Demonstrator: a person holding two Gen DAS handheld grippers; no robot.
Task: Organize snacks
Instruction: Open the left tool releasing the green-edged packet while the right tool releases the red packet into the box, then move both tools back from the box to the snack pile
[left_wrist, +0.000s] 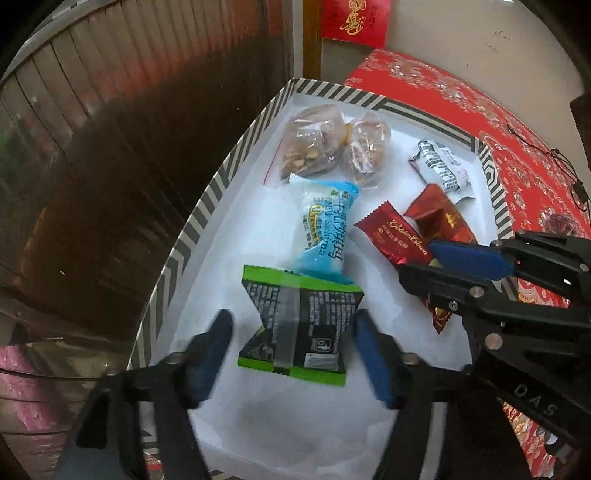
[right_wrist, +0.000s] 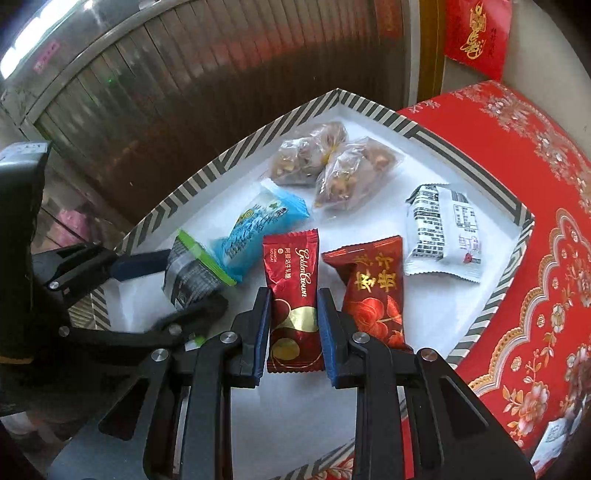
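Note:
A white tray with a striped rim (left_wrist: 192, 236) (right_wrist: 207, 173) holds several snack packets. My left gripper (left_wrist: 293, 345) is open, its blue fingers either side of a green-and-black packet (left_wrist: 299, 325) without touching it; that packet also shows in the right wrist view (right_wrist: 192, 277). My right gripper (right_wrist: 291, 325) stands with its fingers against both sides of a red Golden Crown candy (right_wrist: 293, 295) (left_wrist: 391, 238). Whether it grips is unclear. A light blue packet (left_wrist: 325, 229) (right_wrist: 258, 225), a dark red packet (right_wrist: 373, 291), a white packet (right_wrist: 439, 229) (left_wrist: 443, 166) and two clear nut bags (left_wrist: 325, 144) (right_wrist: 325, 166) lie around.
The tray sits on a red patterned tablecloth (right_wrist: 517, 206) (left_wrist: 517, 129). A dark slatted wall (right_wrist: 184, 92) runs behind the tray's left side. A red paper hanging (right_wrist: 476, 33) is on the far wall. A black cord (left_wrist: 569, 173) lies on the cloth at right.

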